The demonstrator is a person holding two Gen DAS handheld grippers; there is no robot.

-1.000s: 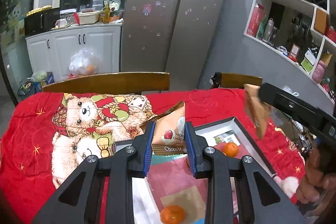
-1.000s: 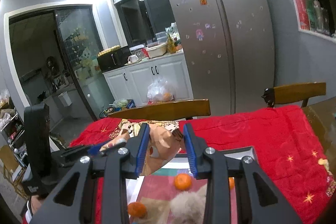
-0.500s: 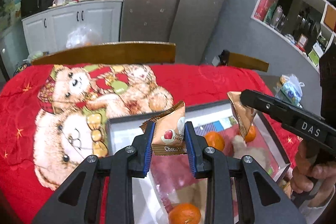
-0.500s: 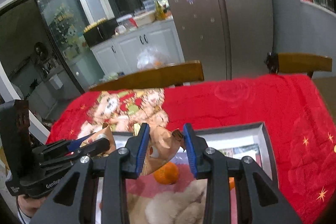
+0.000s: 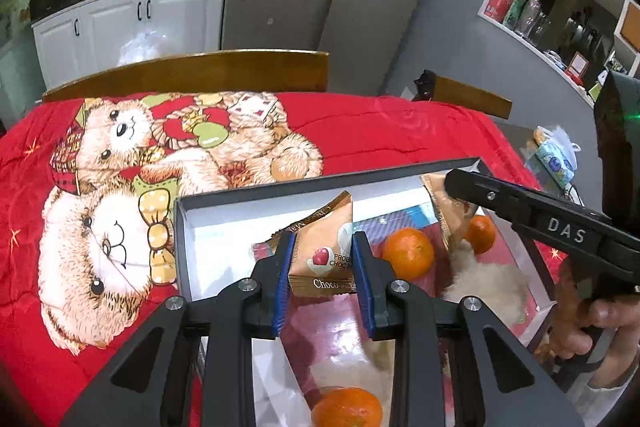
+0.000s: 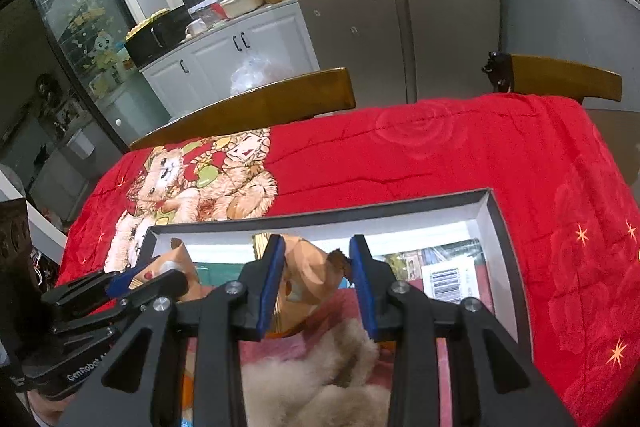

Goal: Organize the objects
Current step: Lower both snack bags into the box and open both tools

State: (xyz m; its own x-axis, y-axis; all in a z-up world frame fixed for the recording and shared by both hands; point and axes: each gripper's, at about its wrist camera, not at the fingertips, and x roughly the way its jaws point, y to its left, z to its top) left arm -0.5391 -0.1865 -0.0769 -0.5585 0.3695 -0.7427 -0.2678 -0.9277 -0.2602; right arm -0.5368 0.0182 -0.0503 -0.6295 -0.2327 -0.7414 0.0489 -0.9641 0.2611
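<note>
A shallow grey box point(image 5: 248, 197) point(image 6: 498, 217) lies on a red blanket. In the left wrist view my left gripper point(image 5: 322, 265) is shut on a tan chocolate snack packet point(image 5: 326, 255) and holds it low over the box. My right gripper point(image 6: 316, 275) is shut on a second tan snack packet point(image 6: 310, 273), also low over the box; it shows at the right of the left view point(image 5: 444, 203). In the box lie oranges point(image 5: 408, 253) point(image 5: 346, 407) and a fluffy beige plush point(image 5: 488, 283) point(image 6: 304, 375).
The red bear-print blanket point(image 5: 120, 155) covers the table. Two wooden chair backs point(image 5: 188, 71) point(image 6: 564, 75) stand at the far edge. A tissue pack point(image 5: 556, 155) lies off to the right. Behind are a fridge, white cabinets and wall shelves.
Both grippers have come down and forward with their packets, from above the table to low over the box. The grips have not changed.
</note>
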